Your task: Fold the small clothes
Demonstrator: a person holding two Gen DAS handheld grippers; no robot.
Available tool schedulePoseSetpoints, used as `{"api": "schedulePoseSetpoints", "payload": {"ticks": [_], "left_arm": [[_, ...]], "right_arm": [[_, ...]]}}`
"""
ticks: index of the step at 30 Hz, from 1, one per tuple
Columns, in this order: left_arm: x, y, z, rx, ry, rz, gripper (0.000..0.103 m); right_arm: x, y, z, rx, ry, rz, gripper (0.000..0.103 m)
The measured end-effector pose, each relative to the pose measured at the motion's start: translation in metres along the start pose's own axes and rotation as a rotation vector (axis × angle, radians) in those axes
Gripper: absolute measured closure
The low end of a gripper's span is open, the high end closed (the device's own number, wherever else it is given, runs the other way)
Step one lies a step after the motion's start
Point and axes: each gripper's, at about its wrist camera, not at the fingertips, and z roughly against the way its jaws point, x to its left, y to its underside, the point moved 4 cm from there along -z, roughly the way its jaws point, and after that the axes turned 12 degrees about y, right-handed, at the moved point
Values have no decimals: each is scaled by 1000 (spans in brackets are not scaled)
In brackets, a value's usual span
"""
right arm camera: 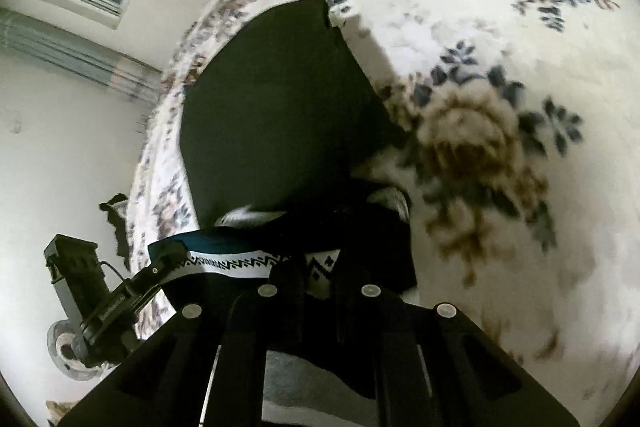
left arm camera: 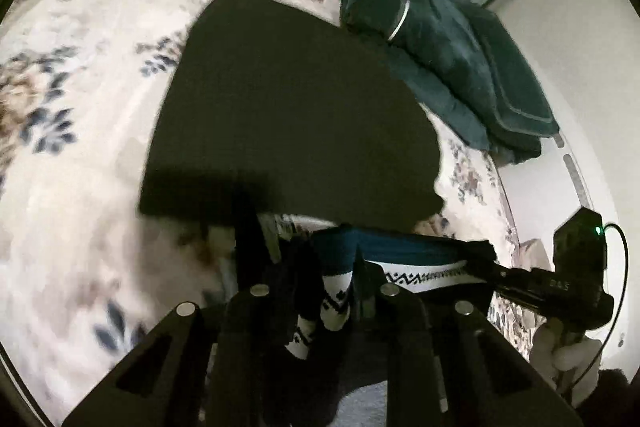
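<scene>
1. Grippers first: the left gripper points down at a slant, and its jaws are pinched on the patterned waistband of a small dark garment.
2. The right gripper slants down too, and it pinches the other end of that same waistband.
3. The white band with black zigzags stretches between the two tools, just above the bed.
4. A hand in a white glove holds the right tool's handle.
5. Under the garment lies a flat black cloth on the flowery bedspread.
6. A pile of dark green clothes sits at the far edge of the bed, touching the black cloth.
</scene>
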Motion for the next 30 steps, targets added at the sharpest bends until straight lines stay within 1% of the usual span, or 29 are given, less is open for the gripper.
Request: {"api": "schedulePoseSetpoints", "payload": {"ticks": [1, 2, 3, 4, 5, 6, 7, 8, 9, 10, 11, 12, 13, 14, 15, 16, 18, 19, 20, 21, 23, 24, 25, 26, 27, 28, 29, 30], "left_arm": [[5, -3, -6, 9, -14, 7, 84], [13, -7, -15, 34, -21, 25, 82], [23, -8, -25, 77, -19, 61, 80], [27, -8, -26, 88, -25, 77, 73], [30, -6, -21, 81, -18, 91, 73], [30, -4, -13, 64, -3, 96, 67], [30, -2, -6, 52, -1, 105, 47], [31, 3, 5, 34, 9, 127, 38], [32, 14, 23, 2, 61, 167, 32], [32, 21, 33, -14, 85, 188, 32], [34, 37, 51, -33, 114, 233, 32], [34, 51, 64, -46, 142, 265, 32], [34, 62, 72, -53, 149, 283, 32], [33, 80, 83, -58, 155, 311, 32], [31, 106, 96, -64, 176, 351, 31], [28, 127, 103, -59, 169, 375, 31], [20, 167, 112, -47, 169, 414, 31], [16, 179, 112, -46, 169, 432, 31], [12, 197, 111, -46, 194, 462, 31], [6, 218, 102, -39, 251, 499, 30], [-3, 248, 80, 2, 293, 574, 30], [-11, 259, 63, 14, 333, 605, 30], [-18, 265, 48, 16, 346, 607, 30], [-21, 266, 39, 13, 347, 600, 30], [-24, 262, 21, 3, 347, 586, 30], [-23, 258, 13, -6, 326, 587, 30], [-20, 255, 3, -23, 310, 598, 30], [-13, 249, -9, -61, 314, 634, 30]], "right_arm": [[1, -6, -10, 20, 12, 6, 92], [1, -11, -26, 73, 32, 22, 91], [-1, -12, -36, 118, 62, 26, 89], [-4, -13, -38, 132, 69, 24, 87], [-7, -12, -35, 129, 64, 22, 84], [-12, -8, -27, 113, 70, 21, 67], [-17, -4, -21, 108, 73, 19, 44], [-23, 3, -14, 110, 63, 15, 39], [-32, 12, -6, 123, 39, 9, 37], [-39, 20, -2, 138, 33, 4, 37], [-49, 32, 3, 166, 25, 1, 37], [-56, 42, 8, 189, -1, -3, 37], [-63, 51, 11, 210, -21, -9, 32], [-71, 62, 14, 239, -40, -17, 27], [-76, 68, 15, 253, -58, -20, 21], [-81, 76, 16, 280, -90, -20, 18], [-87, 86, 14, 317, -124, -2, 18], [-90, 88, 10, 336, -142, 8, 17], [-91, 87, 5, 351, -150, 17, 17], [-92, 84, -3, 365, -172, 20, 17], [-89, 70, -24, 397, -229, 29, 17], [-84, 58, -38, 412, -263, 44, 17], [-80, 50, -50, 423, -287, 56, 17], [-77, 42, -60, 433, -302, 63, 17], [-72, 35, -72, 454, -324, 72, 17], [-66, 29, -83, 479, -356, 77, 17], [-60, 24, -94, 503, -379, 84, 17], [-53, 22, -105, 531, -396, 98, 17]]}}
